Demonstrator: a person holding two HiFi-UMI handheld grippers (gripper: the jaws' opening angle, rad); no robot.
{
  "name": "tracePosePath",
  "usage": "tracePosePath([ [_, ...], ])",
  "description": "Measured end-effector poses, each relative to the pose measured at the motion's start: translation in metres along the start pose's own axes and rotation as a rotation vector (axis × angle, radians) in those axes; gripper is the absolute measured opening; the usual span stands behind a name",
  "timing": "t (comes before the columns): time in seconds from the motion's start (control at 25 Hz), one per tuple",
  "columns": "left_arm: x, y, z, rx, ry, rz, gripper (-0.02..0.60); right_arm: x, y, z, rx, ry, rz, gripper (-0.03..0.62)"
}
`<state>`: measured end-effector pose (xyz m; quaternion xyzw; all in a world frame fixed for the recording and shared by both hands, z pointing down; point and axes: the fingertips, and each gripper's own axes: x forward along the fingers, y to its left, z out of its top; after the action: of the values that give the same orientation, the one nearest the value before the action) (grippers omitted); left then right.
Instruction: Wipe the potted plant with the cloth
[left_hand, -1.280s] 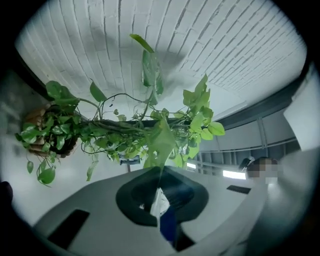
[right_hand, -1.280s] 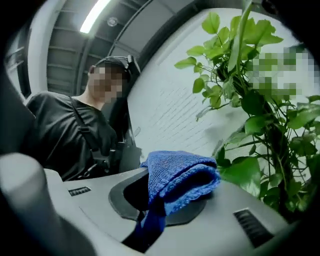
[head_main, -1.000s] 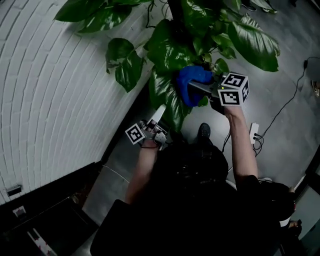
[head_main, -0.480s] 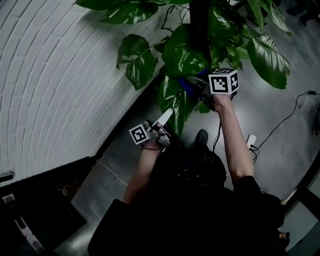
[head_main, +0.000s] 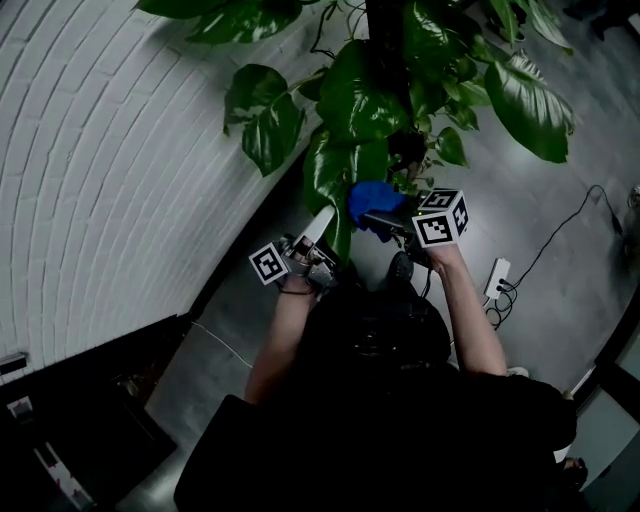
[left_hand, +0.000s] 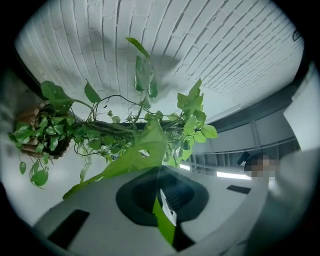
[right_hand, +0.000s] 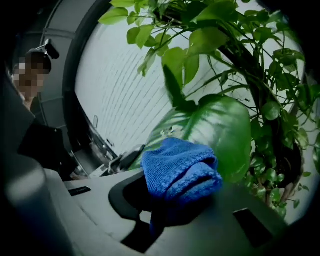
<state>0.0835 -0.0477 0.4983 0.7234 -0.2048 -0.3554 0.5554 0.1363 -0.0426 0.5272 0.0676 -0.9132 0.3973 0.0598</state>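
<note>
A potted plant (head_main: 385, 90) with large glossy leaves stands by the wall. One long leaf (head_main: 335, 185) hangs down toward me. My left gripper (head_main: 318, 232) is shut on that leaf's tip; in the left gripper view the green leaf (left_hand: 142, 152) runs in between the closed jaws of the left gripper (left_hand: 161, 202). My right gripper (head_main: 378, 215) is shut on a folded blue cloth (head_main: 370, 200), which lies against the lower part of the same leaf. In the right gripper view the cloth (right_hand: 180, 167) bulges out of the right gripper (right_hand: 167, 200), with the broad leaf (right_hand: 222, 130) right behind it.
A curved white brick wall (head_main: 110, 160) runs along the left. On the grey floor lie a white power strip with a cable (head_main: 497, 275) and my shoe (head_main: 400, 266). The plant's pot (right_hand: 286, 162) sits low among trailing stems.
The right gripper has come down and toward me along the leaf with the blue cloth. The left gripper has stayed shut on the leaf tip, almost still.
</note>
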Motion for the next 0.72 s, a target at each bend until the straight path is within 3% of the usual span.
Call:
tracePosePath([
  [0.16,-0.004,0.005,0.002,-0.006,-0.016,0.015,0.023,-0.008,0.021,-0.036,-0.052,0.093,0.015,0.060],
  [0.24,-0.007,0.007,0.004,-0.008,-0.024,0.021,0.025,-0.020,0.035,-0.025,-0.089,0.064,0.036,0.060],
  [0.36,-0.010,0.010,0.005,-0.008,-0.028,0.026,0.025,-0.045,0.045,0.038,-0.127,-0.110,0.030,0.060],
  [0.44,-0.010,0.011,0.003,-0.001,-0.018,0.030,0.025,-0.054,0.028,0.081,-0.135,-0.198,-0.061,0.060],
  [0.56,-0.010,0.012,-0.004,0.009,0.005,0.041,0.025,-0.049,-0.018,0.124,-0.092,-0.233,-0.209,0.060],
  [0.72,-0.010,0.012,-0.011,0.031,0.033,0.058,0.025,-0.032,-0.042,0.175,-0.066,-0.330,-0.225,0.060],
])
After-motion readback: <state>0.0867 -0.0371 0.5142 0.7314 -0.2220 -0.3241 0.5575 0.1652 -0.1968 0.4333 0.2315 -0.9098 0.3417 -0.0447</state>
